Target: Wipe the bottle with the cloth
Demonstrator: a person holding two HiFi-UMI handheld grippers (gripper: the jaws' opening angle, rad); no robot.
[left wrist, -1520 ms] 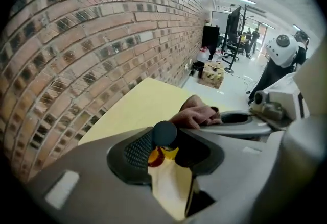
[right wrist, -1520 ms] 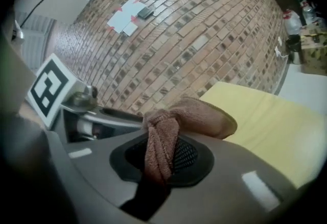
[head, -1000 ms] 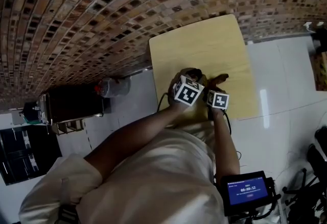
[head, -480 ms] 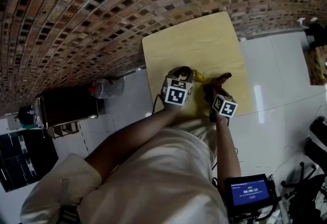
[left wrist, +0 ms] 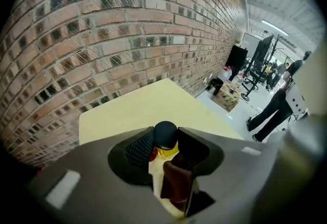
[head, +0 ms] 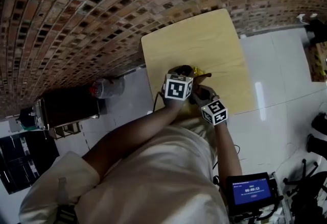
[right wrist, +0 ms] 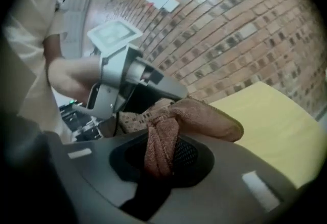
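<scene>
Left tongs (left wrist: 166, 151): pinching the bottle (left wrist: 156, 173) by its pale yellow body, one pad on each side. The black cap (left wrist: 165, 133) points away from me toward the far brick wall (left wrist: 117, 29). A dark brown patch lies against the bottle's right side; I cannot tell whether it is label or cloth.

Right tongs (right wrist: 161, 159): pressed onto a bunched fold of the brown cloth (right wrist: 196, 118). The free end of the cloth spills forward past the tips and hangs in the air above the yellow surface (right wrist: 276, 121). The left tongs sit just beyond it, near left in that view.

From the head view, both tongs are close together over the near half of the surface, left one slightly farther, right one nearer and to the right. The bottle shows as a yellow spot between them. Whether cloth and bottle are touching cannot be told. The far half of the surface carries nothing. White floor tile (head: 286, 75) lies to the right.
</scene>
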